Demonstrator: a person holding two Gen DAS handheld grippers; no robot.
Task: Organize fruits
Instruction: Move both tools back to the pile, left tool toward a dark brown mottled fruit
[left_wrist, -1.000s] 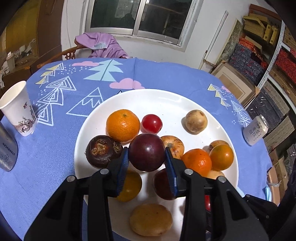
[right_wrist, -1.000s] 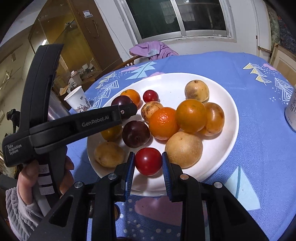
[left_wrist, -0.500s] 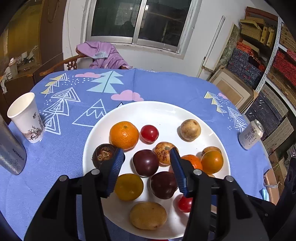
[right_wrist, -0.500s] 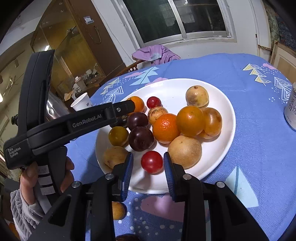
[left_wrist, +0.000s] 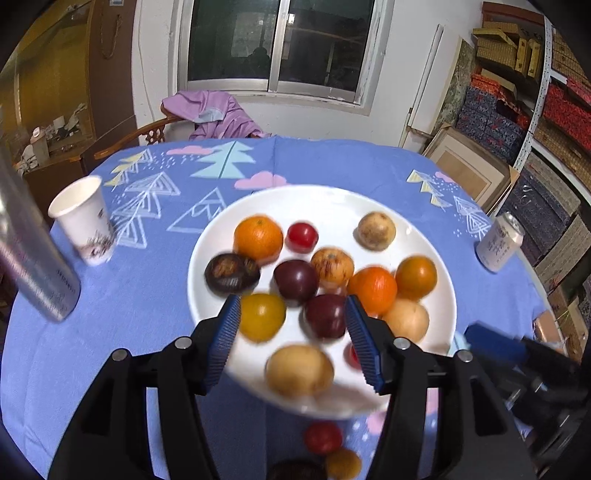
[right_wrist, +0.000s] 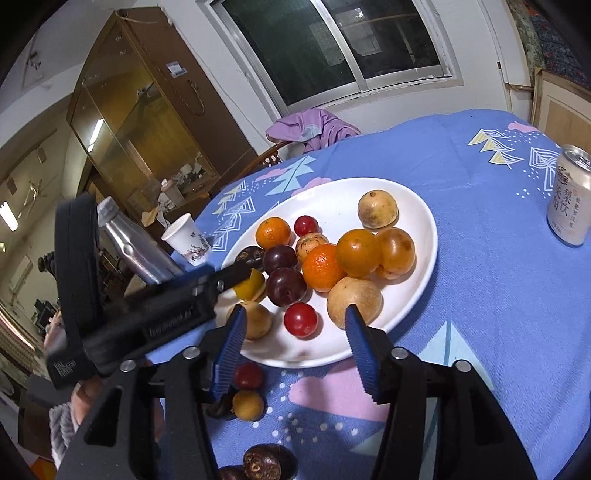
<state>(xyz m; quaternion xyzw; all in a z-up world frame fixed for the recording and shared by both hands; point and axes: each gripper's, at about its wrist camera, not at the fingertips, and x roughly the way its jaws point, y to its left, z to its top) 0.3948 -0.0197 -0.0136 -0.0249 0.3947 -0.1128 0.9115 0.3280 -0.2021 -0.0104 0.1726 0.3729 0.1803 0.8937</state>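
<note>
A white plate (left_wrist: 332, 201) (right_wrist: 417, 206) on the blue tablecloth holds several fruits: oranges, dark plums (left_wrist: 296, 281) (right_wrist: 285, 286), small red fruits (right_wrist: 300, 319), tan round fruits and a dark mangosteen (left_wrist: 231, 274). My left gripper (left_wrist: 291, 341) is open and empty, above the plate's near edge. My right gripper (right_wrist: 295, 345) is open and empty, just short of the small red fruit. Loose fruits lie on the cloth in front of the plate: a red one (right_wrist: 249, 375) (left_wrist: 322, 437), a yellow one (right_wrist: 248, 405), a mangosteen (right_wrist: 264, 461).
A paper cup (left_wrist: 83, 221) (right_wrist: 186, 240) and a metal bottle (left_wrist: 33, 254) (right_wrist: 129, 245) stand left of the plate. A drink can (left_wrist: 498, 242) (right_wrist: 570, 195) stands to the right. A chair with purple cloth (left_wrist: 214, 114) is beyond the table.
Both grippers opened, the left letting go of a dark plum and the right a small red fruit, which now lie on the plate. Both drew back and up.
</note>
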